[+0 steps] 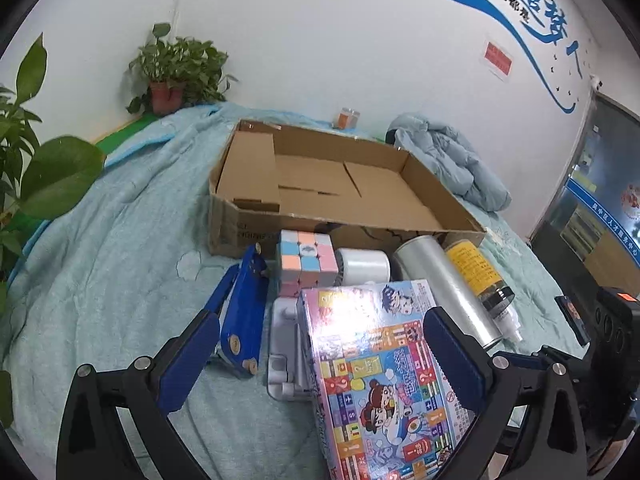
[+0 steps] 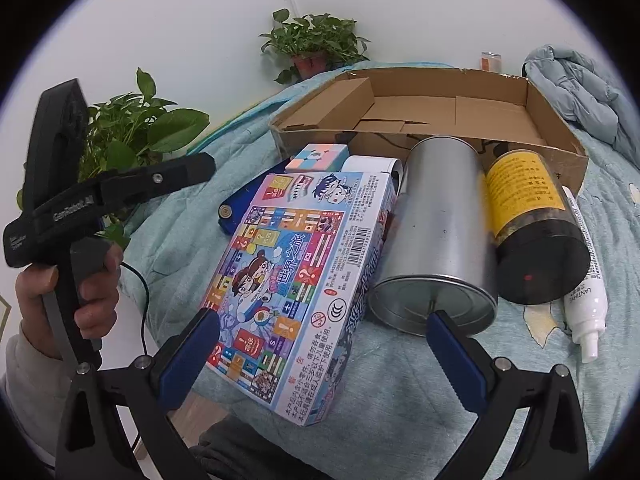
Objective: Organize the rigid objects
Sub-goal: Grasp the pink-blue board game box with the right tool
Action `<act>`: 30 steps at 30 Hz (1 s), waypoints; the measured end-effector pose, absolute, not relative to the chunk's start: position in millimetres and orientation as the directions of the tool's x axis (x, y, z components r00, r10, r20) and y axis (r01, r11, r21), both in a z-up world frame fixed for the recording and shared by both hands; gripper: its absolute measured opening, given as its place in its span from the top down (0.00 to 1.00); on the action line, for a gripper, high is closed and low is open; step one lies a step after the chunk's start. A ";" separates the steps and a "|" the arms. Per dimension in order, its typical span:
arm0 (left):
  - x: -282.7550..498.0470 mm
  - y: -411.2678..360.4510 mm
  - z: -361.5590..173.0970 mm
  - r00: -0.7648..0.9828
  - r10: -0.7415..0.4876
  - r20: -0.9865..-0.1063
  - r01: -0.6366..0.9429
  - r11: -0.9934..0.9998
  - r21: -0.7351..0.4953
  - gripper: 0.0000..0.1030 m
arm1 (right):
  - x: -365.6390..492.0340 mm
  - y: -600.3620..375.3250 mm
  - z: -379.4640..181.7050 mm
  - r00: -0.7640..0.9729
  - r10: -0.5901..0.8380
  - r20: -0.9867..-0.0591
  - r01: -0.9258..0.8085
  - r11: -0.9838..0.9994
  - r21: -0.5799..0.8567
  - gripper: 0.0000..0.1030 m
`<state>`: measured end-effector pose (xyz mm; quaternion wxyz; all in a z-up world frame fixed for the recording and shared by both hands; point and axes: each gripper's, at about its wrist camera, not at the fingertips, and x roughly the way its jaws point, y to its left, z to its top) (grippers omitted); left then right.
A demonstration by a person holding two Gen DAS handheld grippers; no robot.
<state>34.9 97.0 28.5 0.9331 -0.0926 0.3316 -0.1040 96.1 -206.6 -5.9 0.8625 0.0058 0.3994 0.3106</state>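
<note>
- Both tongs stand spread with nothing between the pads: my left gripper (image 1: 320, 354) straddles the board game box (image 1: 380, 376) in the lower centre of the left wrist view, and my right gripper (image 2: 324, 350) hangs over the near corner of the same box (image 2: 304, 280) in the lower centre of the right wrist view.
- I judge the box the step in hand. It lies tilted, propped on a grey plastic stand (image 1: 284, 360), so I would close across its narrow width, squarely on the long edges, or the glossy wrap may slip.
- Just right of it lies a silver tin (image 2: 436, 232), then a yellow-labelled jar (image 2: 528, 220) and a white spray bottle (image 2: 586, 300); all three could roll if nudged.
- Behind the box sit a pastel puzzle cube (image 1: 306, 262) and a tape roll (image 1: 364, 266); a blue tool (image 1: 242, 312) lies left of them.
- Further back, mid-frame, the open cardboard tray (image 1: 224, 224) is bare inside. Its near wall is low but torn, so I'd lift clear over it.
- Open quilt (image 1: 120, 240) at the left gives swing room; the person's hand (image 2: 72, 292) holds the left rig there.
</note>
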 end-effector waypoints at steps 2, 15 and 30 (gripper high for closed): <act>30.4 92.7 25.8 0.770 -0.255 -0.585 0.149 0.963 -0.224 0.01 | 99.4 -206.6 -9.5 0.498 0.523 -0.691 -0.505 0.823 0.260 0.01; 44.7 74.6 -16.7 0.578 -0.409 -0.706 0.253 0.912 -0.322 0.01 | 100.6 -194.9 -28.7 0.453 0.515 -0.728 -0.508 0.820 0.264 0.03; 54.0 70.7 -63.4 0.394 -0.514 -0.762 0.209 0.857 -0.470 0.13 | 102.4 -168.3 -39.2 0.403 0.530 -0.746 -0.569 0.784 0.249 0.14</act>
